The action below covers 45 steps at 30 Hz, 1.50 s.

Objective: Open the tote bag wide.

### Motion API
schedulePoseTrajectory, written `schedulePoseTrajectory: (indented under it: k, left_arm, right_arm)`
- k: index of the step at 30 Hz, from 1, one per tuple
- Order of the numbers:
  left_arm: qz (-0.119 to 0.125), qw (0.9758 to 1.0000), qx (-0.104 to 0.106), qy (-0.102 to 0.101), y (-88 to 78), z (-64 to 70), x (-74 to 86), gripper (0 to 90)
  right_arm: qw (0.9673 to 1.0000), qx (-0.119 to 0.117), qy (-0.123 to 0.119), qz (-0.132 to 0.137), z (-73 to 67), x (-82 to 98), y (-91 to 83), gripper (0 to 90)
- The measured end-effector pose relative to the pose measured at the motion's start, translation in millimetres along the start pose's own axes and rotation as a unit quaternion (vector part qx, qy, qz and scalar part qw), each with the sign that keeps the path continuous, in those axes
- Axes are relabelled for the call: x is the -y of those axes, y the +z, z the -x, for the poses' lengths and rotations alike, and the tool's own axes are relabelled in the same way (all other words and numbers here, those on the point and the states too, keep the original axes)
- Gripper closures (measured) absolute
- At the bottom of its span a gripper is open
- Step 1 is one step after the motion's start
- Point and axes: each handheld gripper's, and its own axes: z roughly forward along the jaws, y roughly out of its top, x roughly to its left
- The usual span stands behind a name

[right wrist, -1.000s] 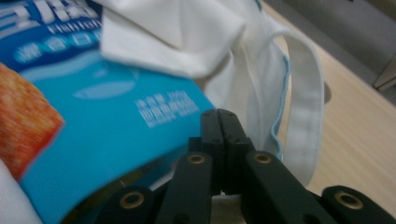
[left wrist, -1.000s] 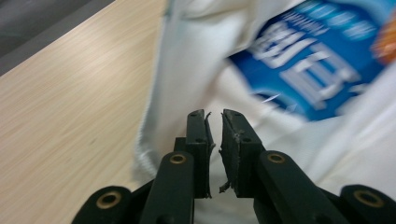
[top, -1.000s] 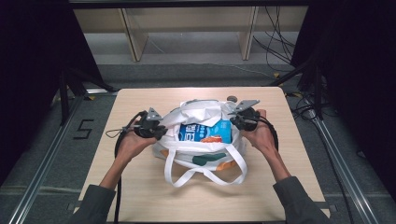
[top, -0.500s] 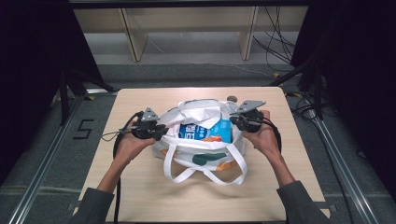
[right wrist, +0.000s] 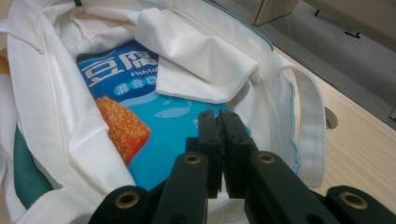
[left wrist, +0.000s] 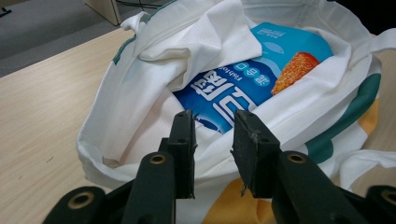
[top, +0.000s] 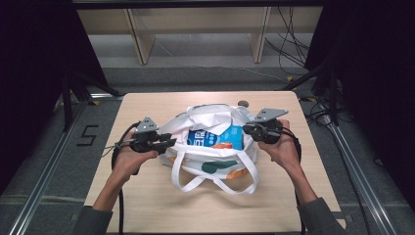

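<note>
A: Where's the bag sitting?

B: The white cloth bag lies in the middle of the high view, on the tabletop, mouth open, with a blue snack packet showing inside and its straps trailing toward the lower centre.

A: And the hand-held grippers?

B: The left hand-held gripper is at the bag's left rim; its jaws have just been opening and now stand apart, with the rim just beyond their tips and nothing pinched. The right hand-held gripper is at the right rim, jaws pressed together; its own view shows no cloth between them.

A: What could go wrong?

B: I'd judge neither one has the cloth, so the mouth may sag shut over the packet. A blind closing could also snag a strap instead of the rim.
</note>
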Motion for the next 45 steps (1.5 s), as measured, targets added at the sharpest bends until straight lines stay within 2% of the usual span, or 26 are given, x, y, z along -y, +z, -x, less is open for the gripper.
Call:
schedulePoseTrajectory:
  k: [1,2,6,8,9,13,14,15,16,18,19,20,21,23,26,29,31,33,34,38,41,43,44,45]
  left_arm:
    - [0.006,1.0000,0.003,-0.001,-1.0,0.6,1.2,66.9]
    - [0.006,1.0000,0.001,-0.006,-2.7,1.8,2.3,66.0]
    - [0.012,0.9999,0.005,-0.011,-4.3,4.3,5.2,63.7]
    - [0.004,1.0000,0.007,0.004,-5.8,2.0,5.5,62.3]
    - [0.012,0.9999,0.007,-0.009,-5.0,3.4,6.6,61.8]
    - [0.008,0.9999,0.003,-0.013,-7.4,4.3,10.0,59.4]
    - [0.011,0.9999,0.005,-0.007,-7.5,3.8,10.7,58.6]
    - [0.001,1.0000,0.006,0.002,-9.1,2.9,11.1,57.7]
    - [0.011,0.9999,0.007,-0.010,-8.1,4.6,12.3,56.6]
    - [0.006,1.0000,0.006,-0.003,-10.5,3.6,13.2,54.4]
    - [0.013,0.9998,0.012,-0.010,-10.6,3.8,13.9,53.5]
    - [0.016,0.9997,0.009,-0.017,-11.7,4.7,14.4,52.8]
    - [0.016,0.9997,0.012,-0.013,-13.1,3.8,14.4,51.7]
    - [0.013,0.9998,0.009,-0.012,-15.9,4.3,14.5,48.6]
    - [0.015,0.9998,0.013,-0.009,-18.0,5.6,15.6,46.5]
    - [0.013,0.9999,0.006,-0.008,-19.7,7.6,15.6,45.2]
    - [0.015,0.9998,0.009,-0.013,-20.2,8.8,15.7,43.7]
    - [0.015,0.9998,0.011,-0.004,-21.1,9.6,16.2,42.8]
    - [0.017,0.9997,0.011,-0.010,-20.9,11.9,17.3,42.2]
    - [0.005,0.9999,0.011,-0.004,-22.7,14.6,18.6,39.3]
    - [0.008,0.9998,0.013,-0.008,-22.6,17.5,19.6,37.7]
    - [0.004,0.9999,0.016,-0.002,-23.5,19.1,19.8,36.3]
    - [0.002,0.9998,0.018,0.002,-24.1,19.5,20.5,35.7]
    - [0.005,0.9998,0.016,-0.003,-24.1,21.4,20.4,35.2]
  right_arm:
    - [0.9999,-0.001,0.013,-0.001,-1.5,0.9,-1.3,88.2]
    - [1.0000,0.001,0.008,0.005,-1.4,1.9,-1.4,87.3]
    - [0.9999,-0.003,0.015,0.003,-5.2,4.5,-3.9,84.2]
    - [0.9998,-0.008,0.016,0.011,-4.3,4.6,-5.4,82.2]
    - [0.9995,-0.009,0.025,0.015,-5.0,5.1,-6.3,81.0]
    - [0.9994,-0.006,0.028,0.018,-4.2,9.2,-9.3,78.1]
    - [0.9995,-0.007,0.022,0.019,-3.6,10.1,-9.6,77.6]
    - [0.9994,-0.004,0.026,0.022,-4.0,11.3,-9.5,76.6]
    - [0.9990,-0.004,0.039,0.021,-5.9,12.4,-10.0,75.7]
    - [0.9992,-0.017,0.032,0.016,-4.0,13.0,-11.2,73.7]
    - [0.9993,-0.010,0.033,0.017,-4.3,13.5,-12.4,72.5]
    - [0.9992,-0.005,0.034,0.019,-4.1,14.0,-13.3,71.6]
    - [0.9990,-0.011,0.039,0.018,-4.6,14.5,-13.6,70.4]
    - [0.9990,-0.003,0.039,0.021,-4.2,15.6,-15.5,68.7]
    - [0.9985,-0.006,0.050,0.020,-5.3,16.9,-17.7,66.3]
    - [0.9985,-0.007,0.052,0.015,-6.9,17.8,-20.1,64.0]
    - [0.9987,0.001,0.044,0.026,-5.4,18.9,-20.3,62.4]
    - [0.9983,-0.001,0.055,0.020,-7.5,19.6,-21.9,60.6]
    - [0.9986,0.000,0.047,0.022,-5.4,19.9,-22.7,60.1]
    - [0.9984,-0.001,0.052,0.022,-5.3,21.3,-25.1,56.1]
    - [0.9983,0.003,0.053,0.024,-6.8,22.0,-26.1,53.1]
    - [0.9976,0.001,0.066,0.021,-9.7,22.7,-27.5,50.9]
    - [0.9980,0.004,0.057,0.026,-7.9,22.9,-27.8,49.3]
    - [0.9980,0.005,0.056,0.028,-8.0,23.2,-28.5,48.4]
